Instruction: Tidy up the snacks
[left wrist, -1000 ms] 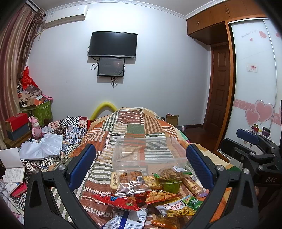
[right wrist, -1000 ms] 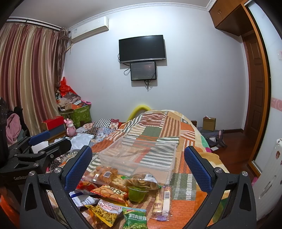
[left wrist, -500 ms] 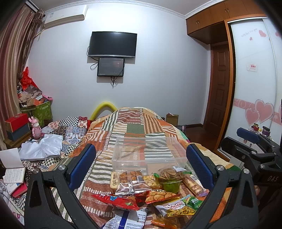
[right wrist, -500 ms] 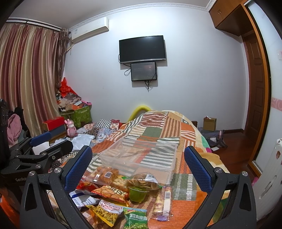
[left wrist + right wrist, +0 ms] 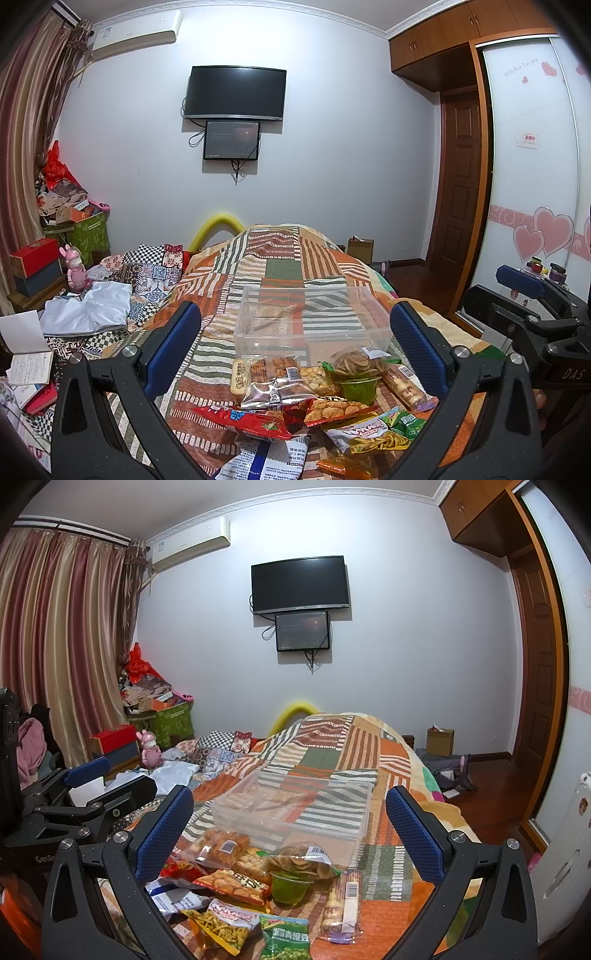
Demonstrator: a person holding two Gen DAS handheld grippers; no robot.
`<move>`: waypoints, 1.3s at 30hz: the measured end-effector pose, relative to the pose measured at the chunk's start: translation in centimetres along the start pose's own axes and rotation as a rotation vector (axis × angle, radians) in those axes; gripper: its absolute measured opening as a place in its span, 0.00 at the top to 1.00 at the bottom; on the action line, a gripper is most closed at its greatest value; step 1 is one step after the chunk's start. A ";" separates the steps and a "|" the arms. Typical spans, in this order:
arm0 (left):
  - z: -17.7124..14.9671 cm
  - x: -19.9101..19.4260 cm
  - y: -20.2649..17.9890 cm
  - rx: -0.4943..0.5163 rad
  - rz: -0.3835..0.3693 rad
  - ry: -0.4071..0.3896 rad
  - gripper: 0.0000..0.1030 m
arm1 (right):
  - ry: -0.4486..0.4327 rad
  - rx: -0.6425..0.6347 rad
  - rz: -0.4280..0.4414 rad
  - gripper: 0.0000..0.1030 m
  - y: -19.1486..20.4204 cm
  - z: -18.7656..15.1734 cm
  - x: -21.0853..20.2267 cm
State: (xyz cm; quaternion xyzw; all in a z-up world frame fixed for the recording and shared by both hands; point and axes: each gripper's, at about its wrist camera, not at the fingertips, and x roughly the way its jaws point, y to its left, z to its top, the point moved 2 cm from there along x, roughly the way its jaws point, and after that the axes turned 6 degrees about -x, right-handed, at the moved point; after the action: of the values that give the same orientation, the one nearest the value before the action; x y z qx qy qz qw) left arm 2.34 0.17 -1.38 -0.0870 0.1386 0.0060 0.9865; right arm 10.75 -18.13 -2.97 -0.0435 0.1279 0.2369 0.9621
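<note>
Patchwork-quilted bed (image 5: 295, 266), clear plastic bin (image 5: 310, 321) on it, snack packets (image 5: 295, 398) heaped just before it

Left gripper (image 5: 295, 343) held level, jaws spread wide, nothing between the blue pads (image 5: 171, 345). Right gripper (image 5: 290, 823) same: wide apart, empty, level, just to the left one's right.

So the clear rectangular plastic bin (image 5: 312, 321) sits on the patchwork-quilted bed (image 5: 284, 266), with the pile of snack packets (image 5: 295, 391) right in front of it on the near side. A small green jelly cup (image 5: 290, 884) sits in the middle of that pile, and a long wrapped biscuit pack (image 5: 345, 901) lies just to its right. Behind the bed, the flat black TV (image 5: 235, 92) hangs on the wall.
</note>
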 end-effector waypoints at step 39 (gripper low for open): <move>-8.5 8.0 4.2 0.017 0.082 0.410 0.00 | 0.385 0.180 -0.048 0.00 -7.6 -9.1 6.1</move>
State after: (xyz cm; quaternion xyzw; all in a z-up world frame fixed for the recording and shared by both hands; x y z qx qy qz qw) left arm 7.55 2.76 -12.38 -0.0726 0.3401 0.0270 0.9372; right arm 17.49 -23.44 -13.15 -0.0050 0.3290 0.1887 0.9253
